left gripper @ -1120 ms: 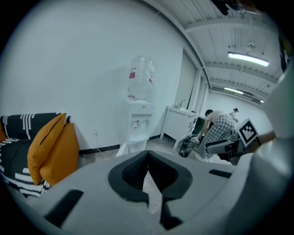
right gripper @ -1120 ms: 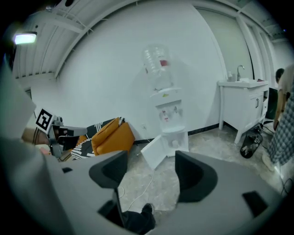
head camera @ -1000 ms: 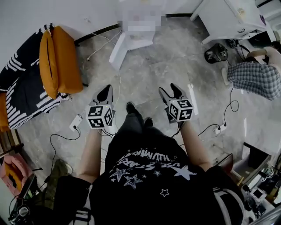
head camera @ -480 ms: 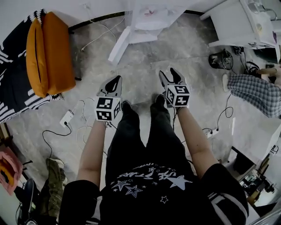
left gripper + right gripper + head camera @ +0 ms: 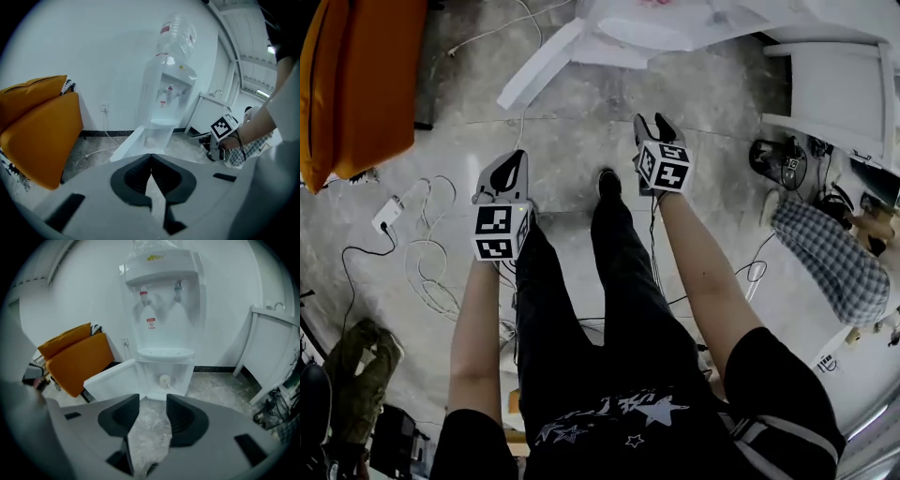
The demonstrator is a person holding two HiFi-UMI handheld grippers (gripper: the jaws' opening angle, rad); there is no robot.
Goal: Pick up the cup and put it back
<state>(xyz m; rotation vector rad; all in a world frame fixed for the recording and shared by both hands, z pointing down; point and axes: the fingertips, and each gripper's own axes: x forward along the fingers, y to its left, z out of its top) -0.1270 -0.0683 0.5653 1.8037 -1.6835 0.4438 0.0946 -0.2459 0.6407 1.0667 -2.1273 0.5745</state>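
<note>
Both grippers are out in front of the dispenser, low over the floor, and neither one is touching it. The cup sits upright in the dispenser's bottom compartment, well clear of both sets of jaws, with the compartment door swung open to the dispenser's left. The right gripper is aimed pretty much straight at that compartment. Its jaws are about half open and have just been closing, with only bare floor showing between them, so it's got nothing. The left gripper sits a bit further back from the dispenser and off to its left. Its jaw tips are pressed together with nothing caught in them. There's a clear bottle on top of the dispenser, an orange cushion leaning against the wall to the dispenser's left, and a white table to its right. Loose cables trail across the floor to the dispenser's left, behind the left gripper.
</note>
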